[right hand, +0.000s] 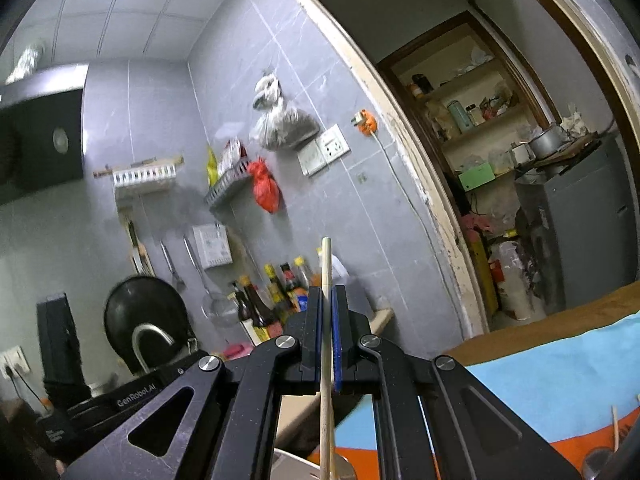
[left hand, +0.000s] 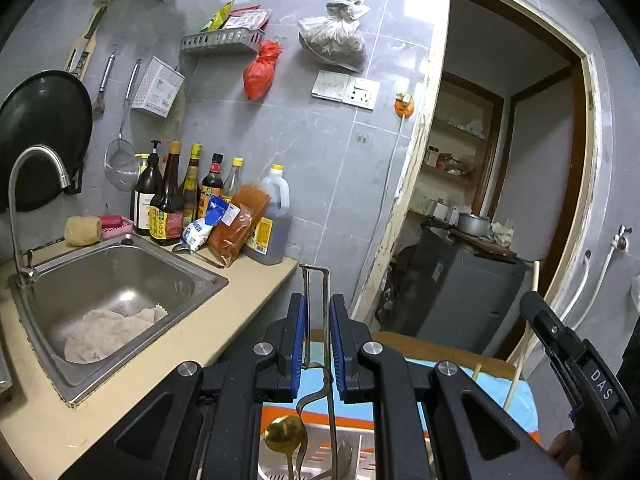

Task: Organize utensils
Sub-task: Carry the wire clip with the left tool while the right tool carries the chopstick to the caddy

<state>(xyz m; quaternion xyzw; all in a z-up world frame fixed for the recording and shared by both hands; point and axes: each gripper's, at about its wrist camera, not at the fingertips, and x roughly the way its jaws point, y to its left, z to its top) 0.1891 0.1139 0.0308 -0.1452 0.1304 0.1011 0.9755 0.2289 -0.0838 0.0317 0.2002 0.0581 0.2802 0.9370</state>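
Observation:
My left gripper [left hand: 319, 308] is shut on a thin metal wire handle [left hand: 316, 276] that rises between its blue pads. Below it a perforated steel utensil holder [left hand: 352, 452] holds a gold spoon [left hand: 285, 436] and other metal utensils. My right gripper [right hand: 329, 300] is shut on a pale wooden chopstick [right hand: 327, 264] that stands upright and sticks out above the fingertips. The right gripper's body [left hand: 576, 364] also shows at the right of the left wrist view, with the chopstick [left hand: 520, 360] running down beside it.
A steel sink [left hand: 120, 280] with a cloth and a tap [left hand: 24, 200] lies left. Sauce bottles [left hand: 176, 200] and an oil jug [left hand: 272, 220] line the tiled wall. A table with a blue and orange cloth [right hand: 560, 380] is below. An open doorway [left hand: 500, 160] is right.

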